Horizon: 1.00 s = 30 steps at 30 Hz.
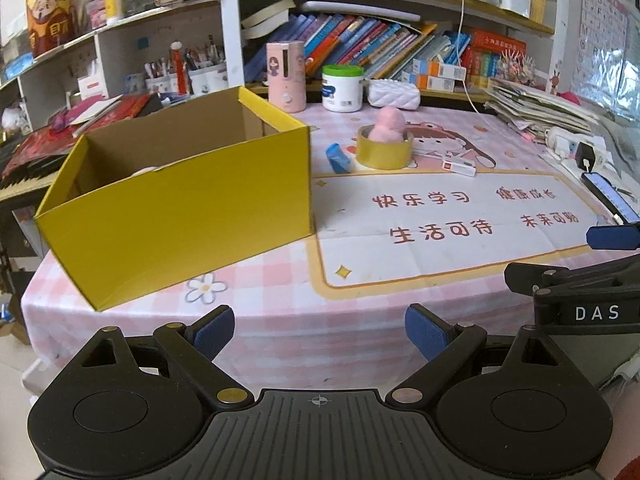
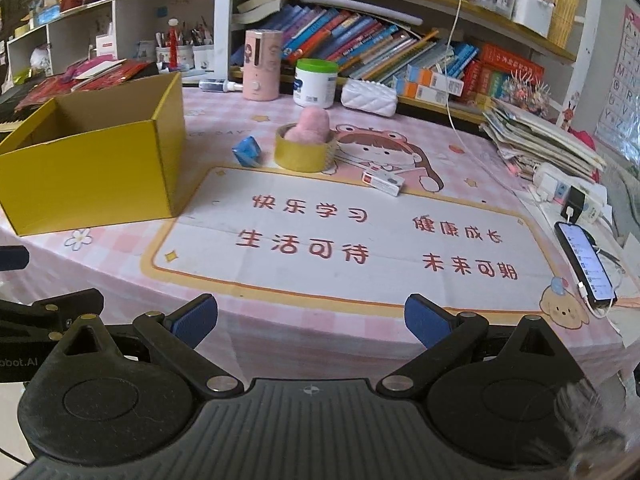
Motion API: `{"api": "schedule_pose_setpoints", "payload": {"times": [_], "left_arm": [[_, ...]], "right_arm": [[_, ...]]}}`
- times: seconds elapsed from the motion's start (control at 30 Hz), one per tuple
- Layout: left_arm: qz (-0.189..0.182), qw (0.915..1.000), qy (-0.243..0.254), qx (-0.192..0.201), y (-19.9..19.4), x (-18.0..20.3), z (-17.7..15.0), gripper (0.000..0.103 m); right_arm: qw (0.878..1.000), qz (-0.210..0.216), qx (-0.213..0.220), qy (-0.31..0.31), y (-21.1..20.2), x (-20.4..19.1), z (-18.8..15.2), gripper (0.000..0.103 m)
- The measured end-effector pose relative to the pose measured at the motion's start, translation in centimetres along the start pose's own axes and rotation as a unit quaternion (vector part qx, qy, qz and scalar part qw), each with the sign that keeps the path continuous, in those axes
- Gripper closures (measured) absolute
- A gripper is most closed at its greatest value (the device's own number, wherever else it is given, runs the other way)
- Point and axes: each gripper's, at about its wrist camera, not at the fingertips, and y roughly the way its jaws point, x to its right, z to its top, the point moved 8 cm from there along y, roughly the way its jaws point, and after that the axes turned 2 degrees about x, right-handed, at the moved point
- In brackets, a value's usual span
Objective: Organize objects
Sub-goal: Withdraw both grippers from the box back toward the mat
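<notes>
Pre-grasp: left gripper [image 1: 319, 332] and right gripper [image 2: 311, 319] both spread wide, empty, short of the table edge. Loose items sit at 12 o'clock: yellow tape roll [image 2: 305, 153] holding pink plush [image 2: 311, 125], blue packet [image 2: 247, 151], small white box [image 2: 381, 181]. Next, probably reach one and carry it to the open yellow cardboard box [image 2: 90, 160] at 10 o'clock.

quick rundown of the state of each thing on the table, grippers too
yellow box: open-topped, upright
tape roll: lying flat, pink plush sitting in its hole
blue packet: loose, beside the roll
small white box: lying flat
phone: screen lit, cable plugged in
left gripper: open, empty
right gripper: open, empty
</notes>
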Motion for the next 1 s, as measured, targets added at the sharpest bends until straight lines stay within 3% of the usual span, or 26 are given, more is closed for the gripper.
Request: {"api": "schedule_pose_setpoints", "payload": {"times": [0.3,1.0], "left_arm": [[0.012,0.9999,0.002,-0.004,2.3,1.8,2.0,0.009],[0.048,0.9984,-0.028,0.010,8.2,6.6,8.4,0.009]], "right_arm": [[1.000,0.010,-0.009,0.014,2.6,2.8,0.9,0.002],[0.999,0.053,0.010,-0.005,9.9,10.2,7.8,0.003]]}}
